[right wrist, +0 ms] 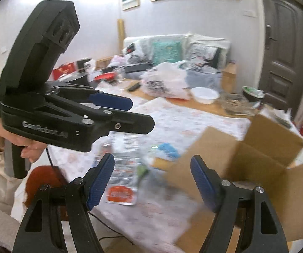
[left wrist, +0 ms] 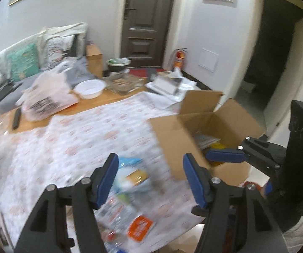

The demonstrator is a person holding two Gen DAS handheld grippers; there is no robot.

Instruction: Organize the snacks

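Note:
My left gripper (left wrist: 150, 168) is open and empty above a blue-and-white snack bag (left wrist: 133, 176) on the patterned tablecloth. A clear packet with an orange label (left wrist: 139, 227) lies nearer the table's front edge; it also shows in the right wrist view (right wrist: 123, 179). An open cardboard box (left wrist: 206, 126) stands at the table's right end with several snacks inside. My right gripper (right wrist: 152, 172) is open and empty beside the box (right wrist: 246, 168); in the left wrist view it (left wrist: 225, 155) hovers over the box. The blue bag (right wrist: 168, 149) lies left of the box.
A white bowl (left wrist: 90, 88), a plastic shopping bag (left wrist: 46, 97), a remote (left wrist: 16, 118) and papers (left wrist: 168, 84) crowd the far side of the table. A sofa with cushions (left wrist: 23, 61) is behind. A door (left wrist: 149, 21) and fire extinguisher (left wrist: 179, 59) stand beyond.

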